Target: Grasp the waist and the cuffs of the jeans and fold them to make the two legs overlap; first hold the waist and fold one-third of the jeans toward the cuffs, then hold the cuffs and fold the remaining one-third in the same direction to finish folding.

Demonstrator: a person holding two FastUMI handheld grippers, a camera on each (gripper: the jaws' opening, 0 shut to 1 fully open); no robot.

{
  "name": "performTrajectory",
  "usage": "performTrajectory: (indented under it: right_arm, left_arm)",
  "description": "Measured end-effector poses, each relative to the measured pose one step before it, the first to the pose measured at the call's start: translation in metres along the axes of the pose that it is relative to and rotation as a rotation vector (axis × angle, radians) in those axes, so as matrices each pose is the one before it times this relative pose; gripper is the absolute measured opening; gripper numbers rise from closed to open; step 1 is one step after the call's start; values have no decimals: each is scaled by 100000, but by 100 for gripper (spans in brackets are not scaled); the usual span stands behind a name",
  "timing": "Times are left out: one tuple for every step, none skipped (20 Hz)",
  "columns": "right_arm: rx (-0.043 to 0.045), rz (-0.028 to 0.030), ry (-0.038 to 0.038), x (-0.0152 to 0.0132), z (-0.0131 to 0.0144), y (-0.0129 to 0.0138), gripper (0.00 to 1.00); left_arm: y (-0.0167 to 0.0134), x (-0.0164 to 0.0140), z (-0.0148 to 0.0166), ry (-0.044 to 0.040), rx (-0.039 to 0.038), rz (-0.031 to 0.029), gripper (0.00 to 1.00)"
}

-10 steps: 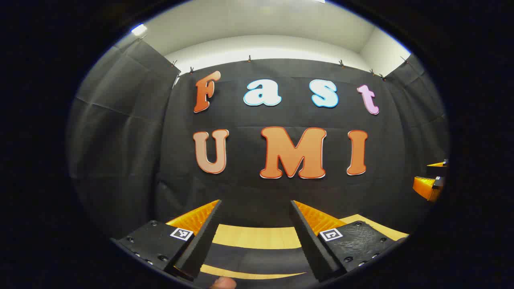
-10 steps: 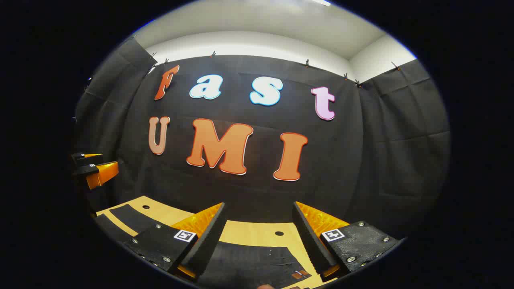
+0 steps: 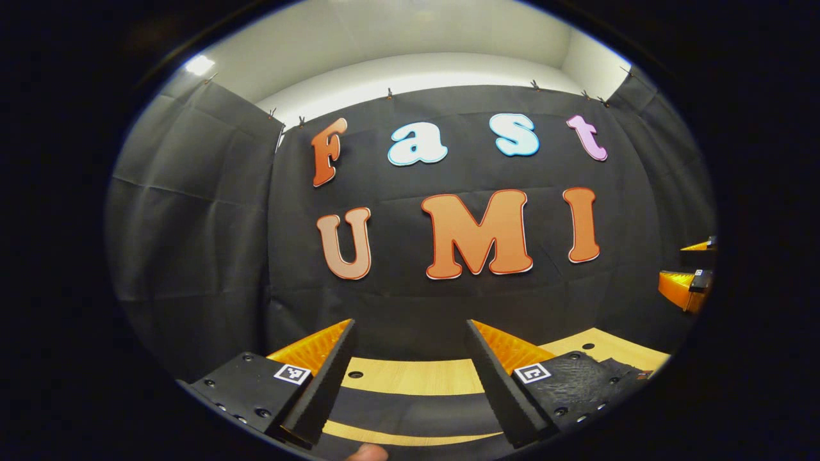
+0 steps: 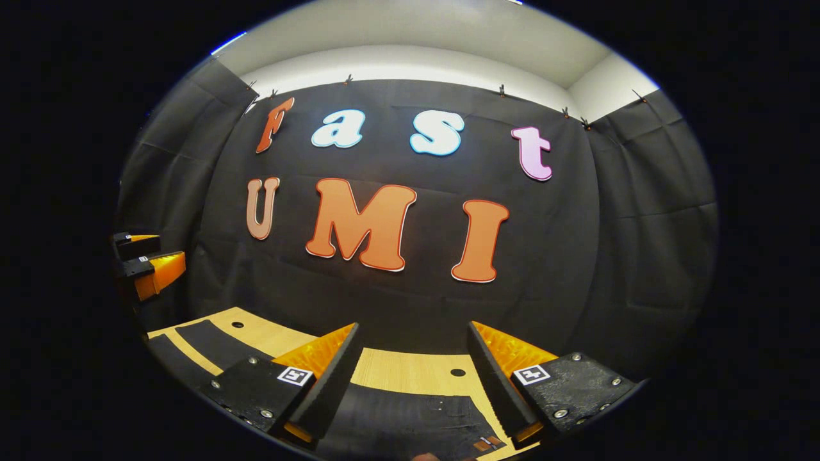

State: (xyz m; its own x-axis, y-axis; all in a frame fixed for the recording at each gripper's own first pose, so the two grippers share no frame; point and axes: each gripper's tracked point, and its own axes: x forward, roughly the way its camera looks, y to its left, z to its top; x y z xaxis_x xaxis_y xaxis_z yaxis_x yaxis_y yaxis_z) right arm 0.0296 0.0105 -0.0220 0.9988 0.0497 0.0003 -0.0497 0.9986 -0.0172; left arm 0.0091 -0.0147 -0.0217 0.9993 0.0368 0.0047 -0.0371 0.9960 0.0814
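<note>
The black jeans [image 4: 410, 416] lie flat on the wooden table [image 4: 410, 371], and a small brown patch at the waist [image 4: 487, 442] shows by the lower edge. Both legs [image 4: 205, 346] run off to the left. My right gripper [image 4: 413, 336] hovers open above the waist end with nothing between its fingers. In the left gripper view the jeans [image 3: 410, 406] cross the table [image 3: 410, 378] as dark bands. Above them my left gripper [image 3: 410, 330] stands open and empty. Each gripper also appears at the edge of the other's view, the right gripper [image 3: 685, 288] and the left gripper [image 4: 150, 266].
The black cloth wall [image 4: 397, 307] rises right behind the table's far edge. Small round holes [image 4: 457, 372] dot the tabletop. A person's fingertip [image 3: 365, 453] peeks in at the bottom of the left gripper view.
Both views have tipped slightly downward, so the wall sits higher and a little more table and jeans show. Both grippers stay open and hold nothing.
</note>
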Motion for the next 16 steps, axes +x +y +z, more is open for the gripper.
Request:
performTrajectory:
  right_arm:
    - [382,-242,-1324,85,329,496,98]
    - [777,-1519,79,196,32,232,98]
    - [675,242,-1133,64,233,672,98]
    - [-267,-53,-671,121,170,550,98]
    - [-492,-667,728,126,-376,141,98]
    - [-49,-552,1918,54,-483,113,100]
    - [649,-40,1615,-123,-411,264,100]
    - [870,-546,1111,-80,-191,59,98]
    - [497,-1030,1484,139,-384,-144,98]
    - [381,-1326,1192,147,-241,-195,98]
    - [3,-1014,887,-19,-264,-277,98]
    - [-276,-1070,324,26,-78,-358,98]
    - [-261,-1296,432,130,-180,-411,98]
    - [200,-1076,492,207,-43,-309,98]
    - [251,-710,245,96,15,-136,98]
    - [449,-604,30,164,75,-96,98]
  left_arm:
    - [-380,378,-67,500,-1196,-2103,99]
    - [-250,494,-321,710,-758,-1352,99]
    - [90,411,26,-743,-502,-417,99]
    - [323,609,-89,-380,150,-357,100]
    - [159,591,-241,660,515,-716,99]
    - [108,345,-531,1035,261,-509,99]
    - [342,156,-300,637,-623,-758,99]
    - [342,251,-391,799,-424,-346,100]
    - [513,204,-233,782,141,565,100]
    - [572,31,-240,53,302,705,100]
    - [569,308,13,136,291,945,100]
    - [630,18,-84,414,783,838,99]
    - [398,-2,-142,425,757,596,99]
    - [390,133,-243,563,730,487,100]
    - [305,203,-120,279,477,423,100]
    - [169,24,-121,373,292,132,100]
